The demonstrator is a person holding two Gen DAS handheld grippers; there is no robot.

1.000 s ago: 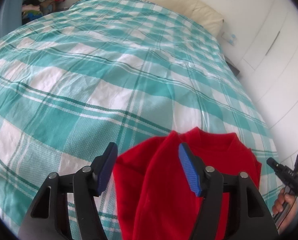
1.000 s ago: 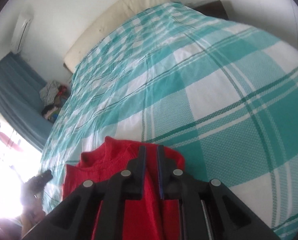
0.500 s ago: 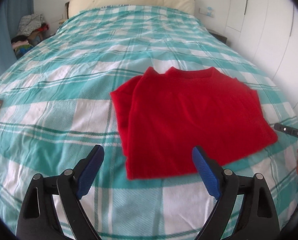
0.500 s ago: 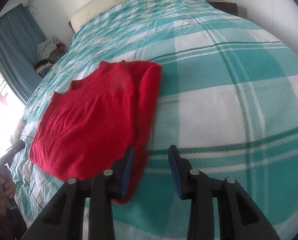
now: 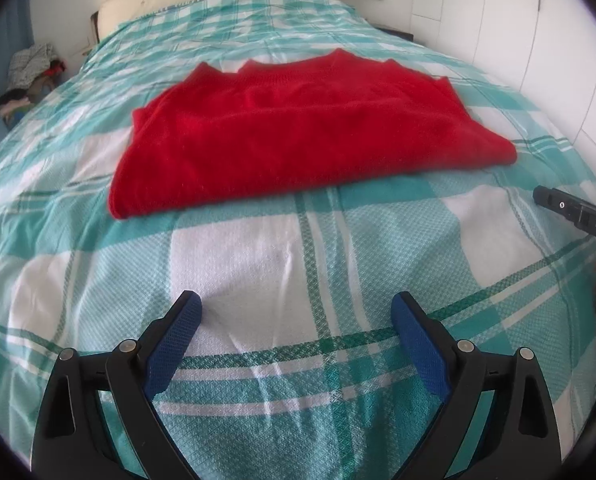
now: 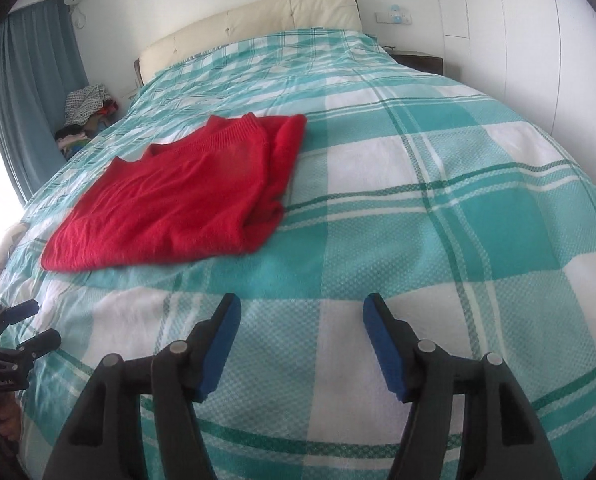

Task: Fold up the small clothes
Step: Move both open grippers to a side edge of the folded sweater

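Note:
A red knitted sweater (image 5: pixel 298 136) lies folded flat on the teal checked bedspread (image 5: pixel 281 264), sleeves tucked in, collar toward the headboard. It also shows in the right wrist view (image 6: pixel 177 196), left of centre. My left gripper (image 5: pixel 295 320) is open and empty, held back from the sweater's near hem over bare bedspread. My right gripper (image 6: pixel 302 320) is open and empty, to the right of and behind the sweater. The right gripper's tip shows at the edge of the left wrist view (image 5: pixel 570 212); the left gripper's tip shows in the right wrist view (image 6: pixel 13 332).
A cream padded headboard (image 6: pixel 257 28) stands at the far end of the bed. A pile of clothes (image 6: pixel 85 116) sits by the blue curtain (image 6: pixel 29 92) at the far left. White wardrobe doors (image 5: pixel 518 32) run along the right side. A dark nightstand (image 6: pixel 418 60) is beside the bed.
Both grippers let go of the sweater and drew back toward the foot of the bed. The right gripper went from shut to open. The sweater now lies folded and untouched.

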